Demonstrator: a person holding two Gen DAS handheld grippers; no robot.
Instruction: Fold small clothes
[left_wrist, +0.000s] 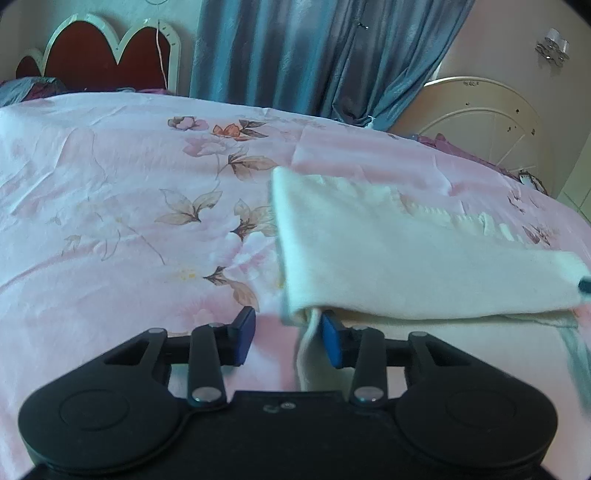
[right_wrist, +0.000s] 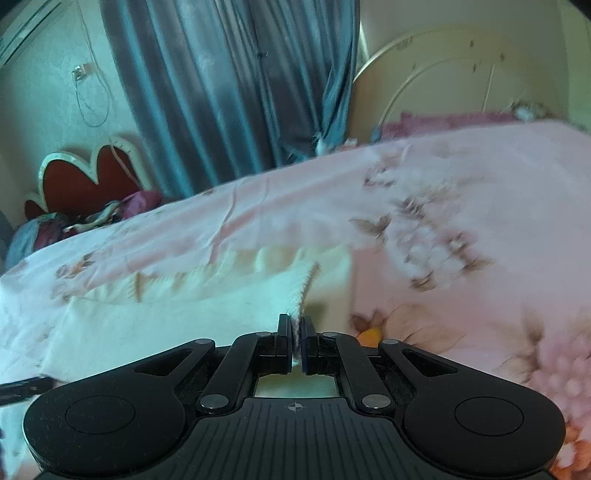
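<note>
Cream-white knit garment (left_wrist: 399, 254), partly folded, lies on the bed (left_wrist: 110, 206), whose pink sheet carries a print of flowers and brown leaves. One folded layer is lifted off the lower layer along its near edge.

Left hand-held gripper (left_wrist: 288, 341): blue pads apart; a hanging edge of the garment sits in the gap, close by the right-side pad, with no pad seen pressing it.

Right hand-held gripper (right_wrist: 294, 341): pads together, clamped on a pinch of the garment's edge, which rises from the gap toward the rest of the garment.

Beyond the garment, at the far side of the bed: blue-grey curtain (left_wrist: 314, 55), gathered low. Left of the curtain: red headboard with white scalloped trim (left_wrist: 96, 51), bundled dark and purple cloth (right_wrist: 74, 221) at its foot. Right of the curtain: cream round-backed panel (left_wrist: 480, 118), purple fabric at its base. A thin cable (right_wrist: 88, 99) hangs on the wall left of the curtain.
</note>
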